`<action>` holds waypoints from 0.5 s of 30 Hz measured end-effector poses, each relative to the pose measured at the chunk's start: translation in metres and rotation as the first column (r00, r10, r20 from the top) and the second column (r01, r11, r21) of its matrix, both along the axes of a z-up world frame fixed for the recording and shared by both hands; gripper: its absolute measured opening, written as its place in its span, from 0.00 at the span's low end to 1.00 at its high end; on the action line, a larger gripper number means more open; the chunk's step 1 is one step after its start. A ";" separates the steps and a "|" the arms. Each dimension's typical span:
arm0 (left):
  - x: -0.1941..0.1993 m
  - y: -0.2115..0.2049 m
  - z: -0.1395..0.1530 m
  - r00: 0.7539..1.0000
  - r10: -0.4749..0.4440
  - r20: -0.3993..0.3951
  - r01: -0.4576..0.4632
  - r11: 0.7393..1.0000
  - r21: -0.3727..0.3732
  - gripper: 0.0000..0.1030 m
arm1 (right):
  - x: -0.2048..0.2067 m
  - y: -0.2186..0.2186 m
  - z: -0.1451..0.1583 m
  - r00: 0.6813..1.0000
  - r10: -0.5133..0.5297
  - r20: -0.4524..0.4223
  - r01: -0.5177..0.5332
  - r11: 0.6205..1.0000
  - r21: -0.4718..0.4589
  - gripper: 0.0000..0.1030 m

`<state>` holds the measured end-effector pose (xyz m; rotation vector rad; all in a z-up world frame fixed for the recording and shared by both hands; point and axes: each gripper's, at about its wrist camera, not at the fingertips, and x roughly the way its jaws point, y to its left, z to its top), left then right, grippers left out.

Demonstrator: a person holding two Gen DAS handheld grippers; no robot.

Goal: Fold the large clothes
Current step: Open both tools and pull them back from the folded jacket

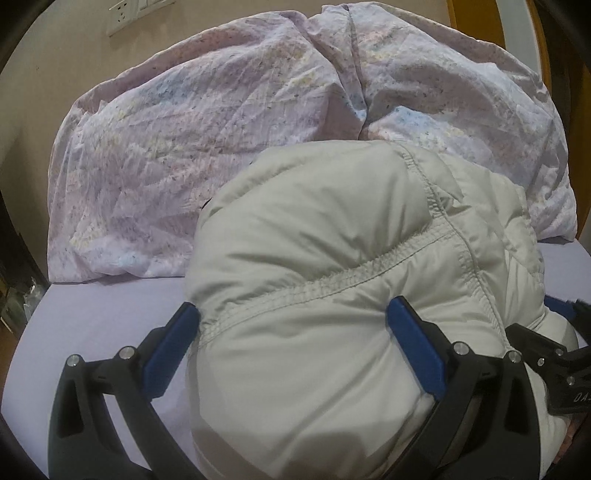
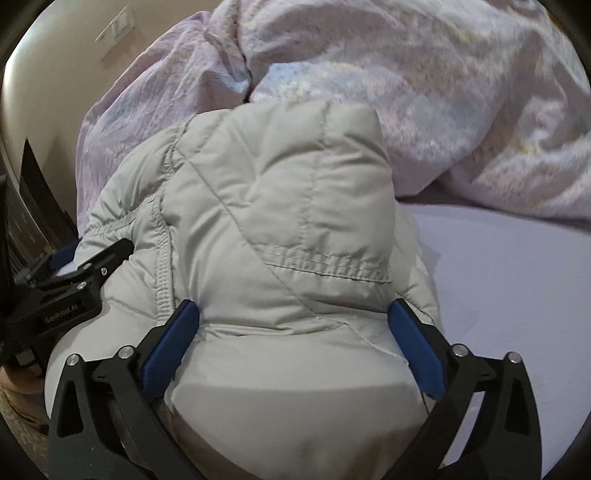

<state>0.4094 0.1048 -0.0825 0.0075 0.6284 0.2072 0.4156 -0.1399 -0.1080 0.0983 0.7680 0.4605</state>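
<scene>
**Left wrist and right wrist views: puffy jacket bundled between both wide-set grippers**

Left wrist view shows the left hand-held gripper (image 1: 291, 317) spread wide, its blue pads (image 1: 173, 343) standing on either side of a bulging fold of the pale grey quilted jacket (image 1: 332, 258). The left pad lies along the fold's edge and the right pad is sunk into the padding, so the fabric fills the whole gap; whether the pads actually press or only flank it cannot be told. The jacket sits bunched on the lilac bed sheet (image 1: 92, 314), heaped up directly ahead of the fingers, with a gathered elastic seam running across it just beyond the tips. Behind it lies a crumpled floral duvet (image 1: 184, 147) against the wall, where a socket plate (image 1: 123, 16) shows.

Right wrist view shows the right hand-held gripper (image 2: 293, 315) at its widest, blue pads (image 2: 171, 343) again on both sides of the same jacket (image 2: 277, 203). The padding swells between the fingers and reaches both pads. The left hand-held gripper (image 2: 74, 273) appears at the left edge, against the jacket's far side. Bare bed sheet (image 2: 498, 295) lies to the right and the duvet (image 2: 424, 92) beyond.
</scene>
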 end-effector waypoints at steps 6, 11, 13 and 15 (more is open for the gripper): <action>-0.013 0.007 0.006 1.000 -0.011 0.017 0.012 0.999 -0.035 0.98 | -0.012 -0.009 0.015 0.998 -0.038 -0.040 0.038 0.999 0.008 0.99; -0.041 0.013 0.016 1.000 0.010 0.007 -0.009 0.995 -0.104 0.98 | -0.030 -0.025 0.035 0.991 -0.103 -0.085 0.103 0.995 -0.002 0.99; -0.058 0.010 0.022 1.000 0.008 0.009 -0.007 0.993 -0.121 0.98 | -0.042 -0.032 0.039 0.985 -0.136 -0.108 0.134 0.991 -0.023 0.99; -0.075 0.006 0.027 1.000 0.000 -0.008 -0.001 0.993 -0.120 0.98 | -0.053 -0.036 0.040 0.981 -0.151 -0.121 0.146 0.988 -0.045 0.99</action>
